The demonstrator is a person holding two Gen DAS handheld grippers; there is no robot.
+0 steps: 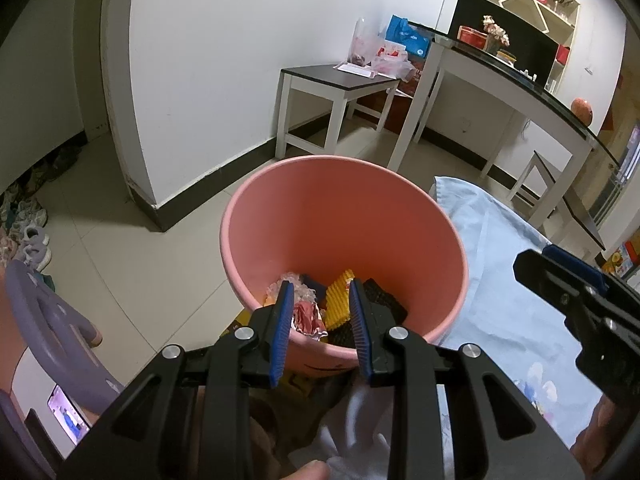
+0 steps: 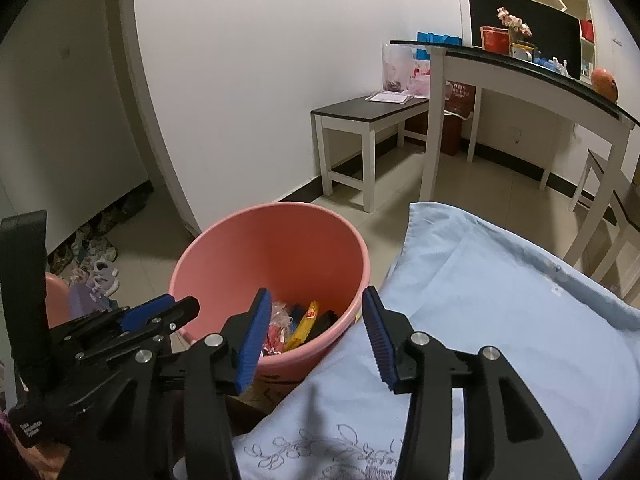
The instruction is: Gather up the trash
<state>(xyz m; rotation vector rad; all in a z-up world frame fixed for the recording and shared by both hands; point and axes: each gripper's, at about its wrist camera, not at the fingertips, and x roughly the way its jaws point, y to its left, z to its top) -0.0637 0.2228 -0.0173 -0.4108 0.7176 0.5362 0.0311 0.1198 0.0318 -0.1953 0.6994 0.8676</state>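
You are working over the pink bin [image 1: 344, 248], which is sitting on the tiled floor just beside the pale blue cloth [image 2: 500, 320]. The trash [image 1: 320, 304] is lying in the bottom of the bin: crinkled wrappers, a yellow ridged piece, a black ridged piece. My judgement: a drop has been made and you are clearing away for the next pick.

Left to right:

1. Left gripper [image 1: 320, 320] is pointing down into the bin, over its near rim. Its jaws are standing at a narrow gap with nothing between the pads. Keep it above the rim as you are pulling back, so the bin is not being tipped or dragged.
2. Right gripper [image 2: 316, 332] is hovering near the bin's right rim, over the cloth edge, angled down. Its jaws are standing moderately wide and are gripping nothing. Lift clear before swinging, since the cloth could snag on the lower pad.

Both tools are sitting close together; keep them apart while turning. No loose trash is showing on the cloth or floor in either view, so look around before reaching.
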